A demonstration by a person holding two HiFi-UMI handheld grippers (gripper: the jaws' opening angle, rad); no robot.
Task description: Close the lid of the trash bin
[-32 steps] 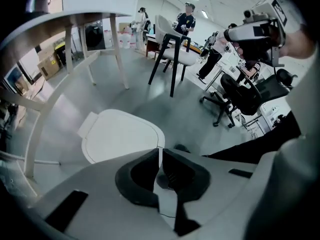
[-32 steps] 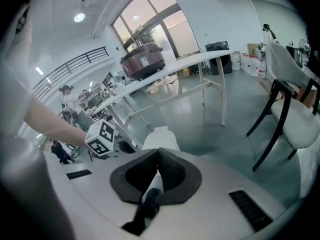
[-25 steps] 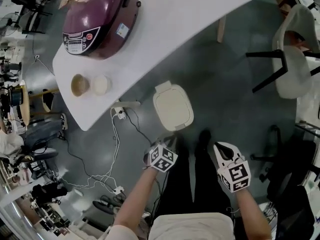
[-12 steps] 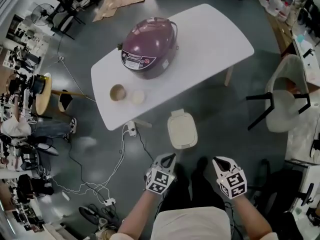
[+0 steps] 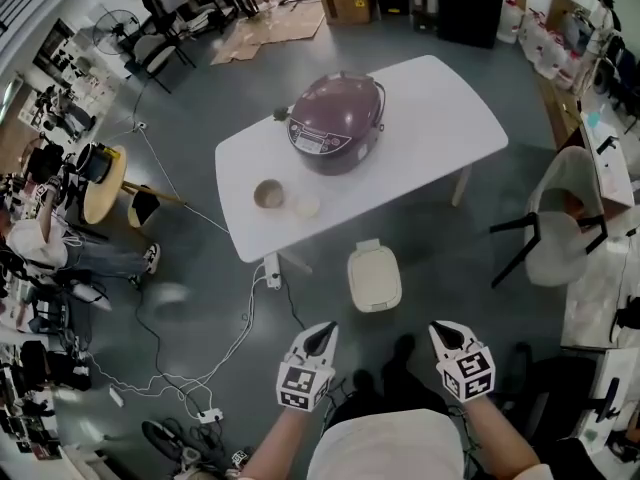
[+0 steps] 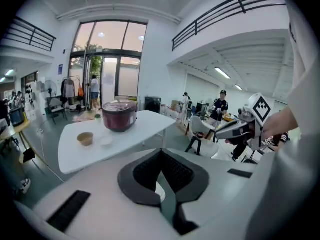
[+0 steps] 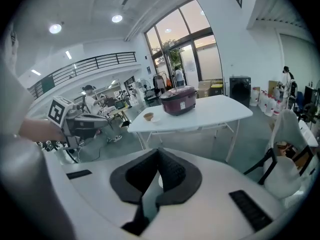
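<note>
The trash bin (image 5: 375, 277) stands on the grey floor just off the white table's (image 5: 440, 118) near edge, its cream lid lying flat and shut. The left gripper (image 5: 322, 333) and right gripper (image 5: 447, 333) hang nearer the person, each with jaws pressed together on nothing. Bare floor separates them from the bin; cables (image 5: 235, 333) trail to its left, and a chair (image 5: 555, 233) stands well right

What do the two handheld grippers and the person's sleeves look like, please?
Both the left gripper and the right gripper have white, rounded shells tapering to a point, with dark ribbed pads inside. Each carries a white cube printed with black square markers. No cables show. The person wears a light top; the forearms are uncovered.
</note>
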